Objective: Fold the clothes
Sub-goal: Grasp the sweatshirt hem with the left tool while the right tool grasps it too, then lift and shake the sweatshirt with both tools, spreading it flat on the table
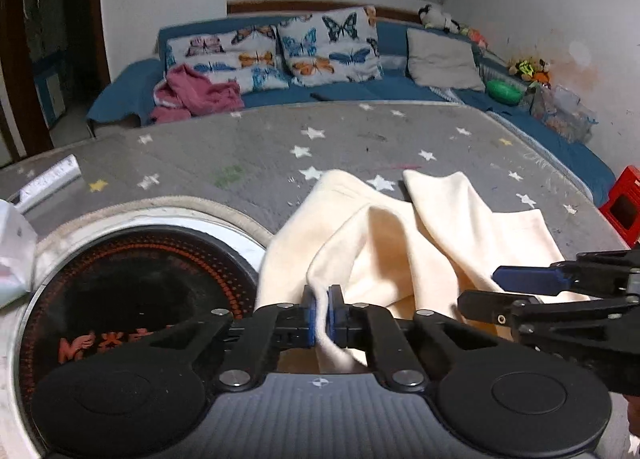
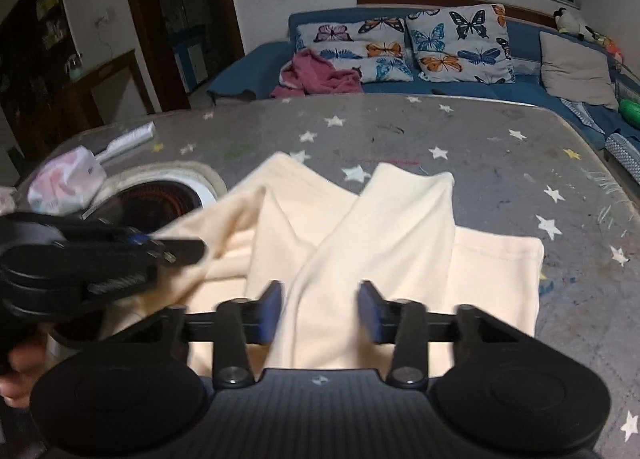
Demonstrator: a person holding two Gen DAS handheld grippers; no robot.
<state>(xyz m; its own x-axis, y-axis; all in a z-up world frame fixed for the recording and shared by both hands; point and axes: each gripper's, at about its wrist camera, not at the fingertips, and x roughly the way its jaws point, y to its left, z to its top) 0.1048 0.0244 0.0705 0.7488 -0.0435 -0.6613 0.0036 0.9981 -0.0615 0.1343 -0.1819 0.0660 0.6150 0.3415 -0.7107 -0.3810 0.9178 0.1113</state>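
Note:
A cream garment (image 1: 404, 243) lies crumpled on the grey star-print table (image 1: 248, 155). My left gripper (image 1: 321, 315) is shut on an edge of it and lifts that edge near the front. It also shows in the right wrist view (image 2: 160, 243) at the left, pinching the cloth. My right gripper (image 2: 319, 311) is open, its blue pads either side of a raised fold of the cream garment (image 2: 360, 243), not closed on it. The right gripper shows in the left wrist view (image 1: 516, 291) at the right, over the cloth.
A round black cooktop (image 1: 132, 299) is set into the table at the left. A white packet (image 2: 68, 183) and a white stick-like object (image 2: 128, 139) lie near it. A blue sofa (image 1: 360, 91) with butterfly cushions and a pink garment (image 1: 196, 93) stands behind the table.

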